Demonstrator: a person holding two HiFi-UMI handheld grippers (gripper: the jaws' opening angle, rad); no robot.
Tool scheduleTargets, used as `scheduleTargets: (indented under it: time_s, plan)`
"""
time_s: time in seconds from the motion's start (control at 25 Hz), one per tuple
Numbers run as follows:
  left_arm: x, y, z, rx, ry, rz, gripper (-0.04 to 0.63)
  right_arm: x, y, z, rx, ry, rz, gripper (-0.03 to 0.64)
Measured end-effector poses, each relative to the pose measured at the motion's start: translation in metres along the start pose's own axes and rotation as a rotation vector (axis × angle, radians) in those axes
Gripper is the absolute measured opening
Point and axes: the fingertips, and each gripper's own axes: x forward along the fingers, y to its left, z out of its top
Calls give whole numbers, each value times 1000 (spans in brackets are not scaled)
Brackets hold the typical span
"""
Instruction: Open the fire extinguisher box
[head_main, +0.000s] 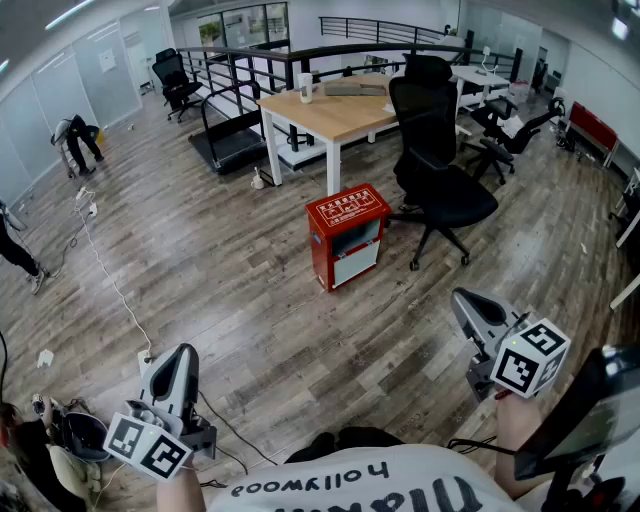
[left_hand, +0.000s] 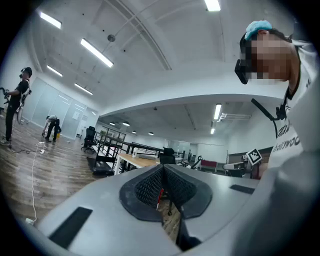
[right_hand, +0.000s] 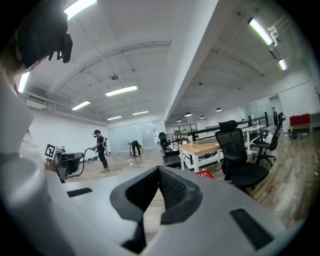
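Observation:
The red fire extinguisher box (head_main: 345, 235) stands upright on the wooden floor in the middle of the head view, its glass front closed and facing me. The right gripper view catches its red top (right_hand: 204, 174) far off, and the left gripper view shows only a red sliver of it (left_hand: 160, 195) past the jaws. My left gripper (head_main: 183, 352) is at the lower left and my right gripper (head_main: 462, 298) at the lower right, both well short of the box. Both point toward it, shut and holding nothing (left_hand: 163, 167) (right_hand: 159, 170).
A black office chair (head_main: 435, 170) stands just right of the box, with a wooden table (head_main: 330, 110) behind it. A white cable (head_main: 110, 280) runs across the floor at the left. A treadmill (head_main: 230, 145), a black railing and a bent-over person (head_main: 80, 140) are farther back.

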Motion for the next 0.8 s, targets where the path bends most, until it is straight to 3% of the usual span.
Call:
scheduleTargets:
  time_s: [0.8]
  plan:
    - [13,25,2,6,-25,-36,6,20,9,-7,-55,17,-52,9]
